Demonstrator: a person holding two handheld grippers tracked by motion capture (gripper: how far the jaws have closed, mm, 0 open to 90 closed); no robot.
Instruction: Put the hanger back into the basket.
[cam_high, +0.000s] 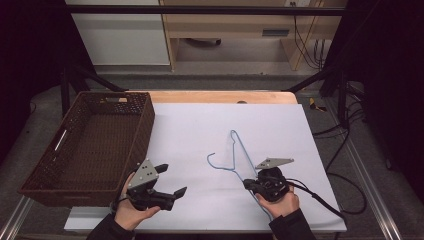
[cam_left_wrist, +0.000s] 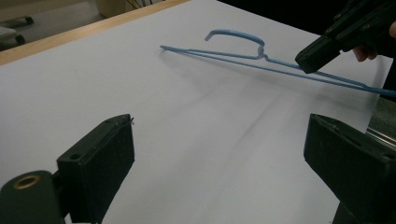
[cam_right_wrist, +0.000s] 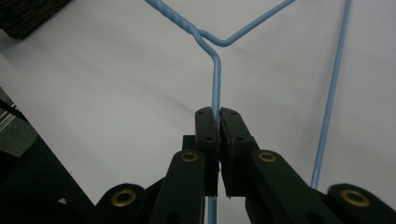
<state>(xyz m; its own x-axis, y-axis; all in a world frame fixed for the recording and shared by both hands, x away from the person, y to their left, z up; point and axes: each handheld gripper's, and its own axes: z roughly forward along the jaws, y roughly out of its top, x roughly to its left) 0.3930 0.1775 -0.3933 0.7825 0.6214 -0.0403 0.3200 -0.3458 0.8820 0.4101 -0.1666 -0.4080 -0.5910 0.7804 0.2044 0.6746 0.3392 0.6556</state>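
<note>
The right tongs (cam_high: 248, 184) are pressed together on the blue wire hanger (cam_high: 239, 157), pinching one of its thin arms just below the twisted neck; in the right gripper view the jaws meet on the wire (cam_right_wrist: 216, 84) with no gap showing. From that grip the hanger runs away from the person, its long axis pointing up the table and a little to the left, with the hook (cam_high: 214, 161) curling off on the side toward the left tongs. In the left gripper view the frame seems to ride slightly off the white sheet at the held end, though I cannot be sure how much of it rests on the table (cam_high: 210, 97).

The left tongs (cam_high: 173, 180) are spread wide and hold nothing. They hover low over the sheet, well apart from the hanger, which lies off to their right and ahead. The right hand is plainly the nearer one, since it already has the wire.

Just beside the left tongs, on their outer side, sits a dark woven basket (cam_high: 144, 131). It looks empty. If the hanger is bound for it, my guess is it must travel leftward across the sheet, past the open tongs, and go in lengthwise.
</note>
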